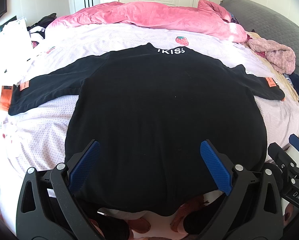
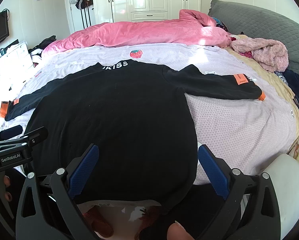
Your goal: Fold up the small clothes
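A: Left claw (image 1: 149,166): what is its state?
B: Jaws spread wide, blue ribbed pads (image 1: 85,165) facing each other with nothing gripped.
A: And the right claw (image 2: 148,169)?
B: Likewise spread wide, level with the left one and just beside it. Fingertips (image 2: 7,188) of a hand show beneath the left claw's body at the right view's left edge.
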Tool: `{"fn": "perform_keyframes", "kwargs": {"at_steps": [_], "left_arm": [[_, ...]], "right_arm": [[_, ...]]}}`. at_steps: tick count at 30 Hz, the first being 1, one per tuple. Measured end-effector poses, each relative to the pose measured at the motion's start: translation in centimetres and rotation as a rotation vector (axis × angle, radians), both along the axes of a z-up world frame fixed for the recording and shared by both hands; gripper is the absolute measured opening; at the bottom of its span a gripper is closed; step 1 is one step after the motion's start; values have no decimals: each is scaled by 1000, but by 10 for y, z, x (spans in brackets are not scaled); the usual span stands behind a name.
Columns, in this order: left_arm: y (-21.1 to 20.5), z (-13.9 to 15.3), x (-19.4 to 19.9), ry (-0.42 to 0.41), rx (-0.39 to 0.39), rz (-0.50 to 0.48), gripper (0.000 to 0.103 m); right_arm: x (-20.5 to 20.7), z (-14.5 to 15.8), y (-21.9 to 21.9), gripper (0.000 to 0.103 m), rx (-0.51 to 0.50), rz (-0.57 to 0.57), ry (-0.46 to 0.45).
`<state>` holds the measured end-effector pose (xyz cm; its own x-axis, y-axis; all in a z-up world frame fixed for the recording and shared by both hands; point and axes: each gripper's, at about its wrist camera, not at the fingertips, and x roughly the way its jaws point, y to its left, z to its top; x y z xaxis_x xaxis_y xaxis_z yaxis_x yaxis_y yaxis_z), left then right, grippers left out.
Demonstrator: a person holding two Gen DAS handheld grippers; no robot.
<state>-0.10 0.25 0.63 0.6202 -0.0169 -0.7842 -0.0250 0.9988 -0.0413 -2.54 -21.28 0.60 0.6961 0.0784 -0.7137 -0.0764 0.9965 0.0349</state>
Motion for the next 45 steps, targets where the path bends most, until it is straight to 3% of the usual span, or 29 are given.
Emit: {"fn": "perform_keyframes", "kwargs": {"at_steps": [25, 45], "left_arm": [[0, 0, 15, -2, 8, 5, 94], [-4, 3, 80, -8, 14, 23, 94]], "right_arm": [[9, 0, -2, 99, -1, -10, -5], [75, 0, -55, 99, 16, -143, -3]]}}
